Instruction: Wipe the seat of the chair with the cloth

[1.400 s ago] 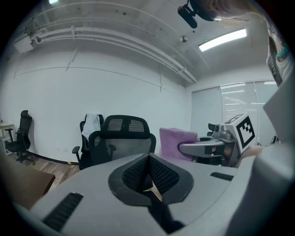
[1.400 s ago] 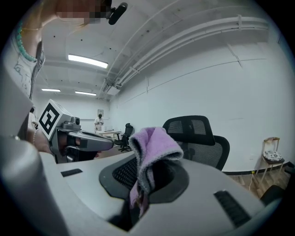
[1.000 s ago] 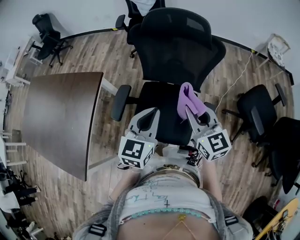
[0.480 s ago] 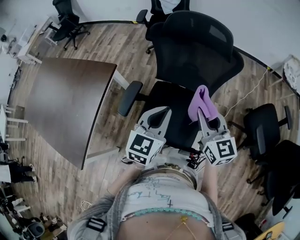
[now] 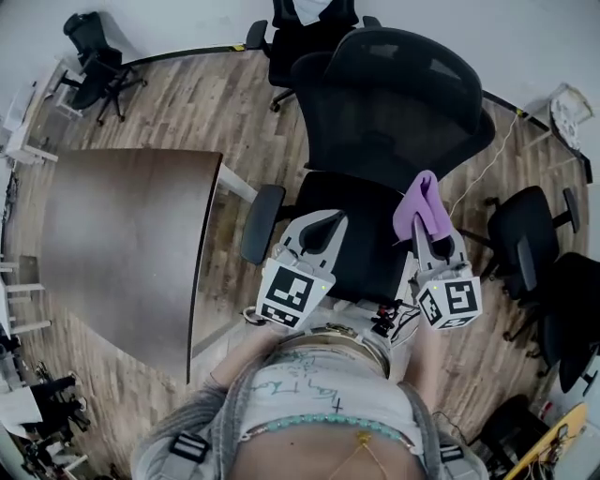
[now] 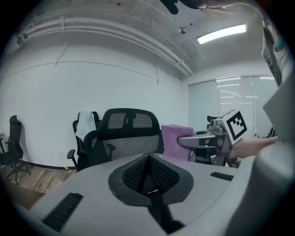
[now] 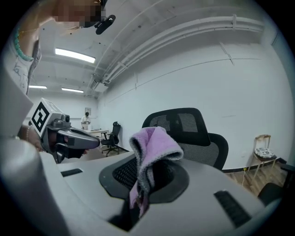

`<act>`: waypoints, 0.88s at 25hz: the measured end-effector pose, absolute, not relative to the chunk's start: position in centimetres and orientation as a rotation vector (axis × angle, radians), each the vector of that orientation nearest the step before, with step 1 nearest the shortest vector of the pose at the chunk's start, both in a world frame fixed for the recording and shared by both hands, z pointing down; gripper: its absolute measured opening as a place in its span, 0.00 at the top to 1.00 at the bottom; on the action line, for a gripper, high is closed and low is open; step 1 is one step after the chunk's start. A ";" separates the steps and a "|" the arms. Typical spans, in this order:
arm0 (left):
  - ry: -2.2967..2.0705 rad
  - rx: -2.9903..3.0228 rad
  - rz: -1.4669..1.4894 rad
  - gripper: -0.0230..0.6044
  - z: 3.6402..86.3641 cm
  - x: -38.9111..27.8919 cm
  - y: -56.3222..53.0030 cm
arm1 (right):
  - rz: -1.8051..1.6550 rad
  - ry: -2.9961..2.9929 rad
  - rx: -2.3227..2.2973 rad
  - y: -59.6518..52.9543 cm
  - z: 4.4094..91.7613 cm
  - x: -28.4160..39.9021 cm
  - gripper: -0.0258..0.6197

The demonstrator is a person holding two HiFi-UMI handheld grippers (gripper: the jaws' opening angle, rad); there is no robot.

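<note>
Table (image 5: pixel 122 253): left of frame, a dark brown slab with a smooth matte top and a curved near edge.
Left gripper (image 5: pixel 328 220): grey moulded plastic, a marker cube at its rear; its jaws are pressed together with nothing between them. It sits over the front left of the seat.
Chair (image 5: pixel 370 244): centre of frame, black. The seat is padded and squarish, the tall backrest (image 5: pixel 394 103) is curved open mesh, and the left armrest (image 5: pixel 262 222) is a rounded pad.
Cloth (image 5: pixel 417 206): lilac, fleecy, folded into a soft hump with a stitched edge. It is held up above the right side of the seat; whether it touches the seat cannot be told.
Right gripper (image 5: pixel 424 232): the same grey plastic, right of centre, jaws clamped on the lower fold of the cloth.
Side chairs (image 5: pixel 525 234): black office chairs at the right edge.
Floor (image 5: pixel 216 103): wood-look planks in mixed brown tones.
Room: plain white walls (image 5: pixel 141 23), with ceiling strip lights visible from the gripper views.
</note>
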State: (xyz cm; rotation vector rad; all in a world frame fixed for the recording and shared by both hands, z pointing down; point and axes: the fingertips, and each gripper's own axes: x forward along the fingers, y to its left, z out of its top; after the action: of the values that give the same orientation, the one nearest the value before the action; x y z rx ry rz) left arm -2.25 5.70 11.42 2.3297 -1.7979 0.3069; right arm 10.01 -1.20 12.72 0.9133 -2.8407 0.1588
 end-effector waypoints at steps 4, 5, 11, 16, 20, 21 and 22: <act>-1.717 2.339 0.296 0.95 13.1 -8.1 4.8 | 0.135 -2.757 1.029 -2.0 13.5 6.3 0.89; -1.695 2.334 0.283 0.95 13.6 -9.6 4.6 | 0.130 -2.745 1.045 -2.0 13.7 5.3 0.89; -1.638 2.305 0.296 0.95 17.0 -18.1 3.4 | 0.145 -2.718 1.056 -3.0 14.9 -1.7 0.89; -1.613 2.288 0.362 0.95 20.1 -22.4 2.1 | 0.086 -2.681 1.041 -4.2 16.0 -4.8 0.89; -1.605 2.271 0.442 0.95 22.1 -23.7 2.1 | 0.101 -2.706 1.005 -4.5 16.8 -5.9 0.89; -1.609 2.259 0.453 0.95 22.4 -23.8 2.0 | 0.094 -2.713 0.987 -4.7 16.8 -6.0 0.89; -1.616 2.243 0.460 0.95 22.8 -23.8 2.0 | 0.087 -2.721 0.966 -5.0 17.0 -6.0 0.89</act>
State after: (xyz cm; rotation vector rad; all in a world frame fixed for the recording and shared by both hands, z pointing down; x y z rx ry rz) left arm -23.81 1.96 22.77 2.2425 -1.6164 0.4604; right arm -6.01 -5.00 16.96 0.9659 -2.7208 0.0866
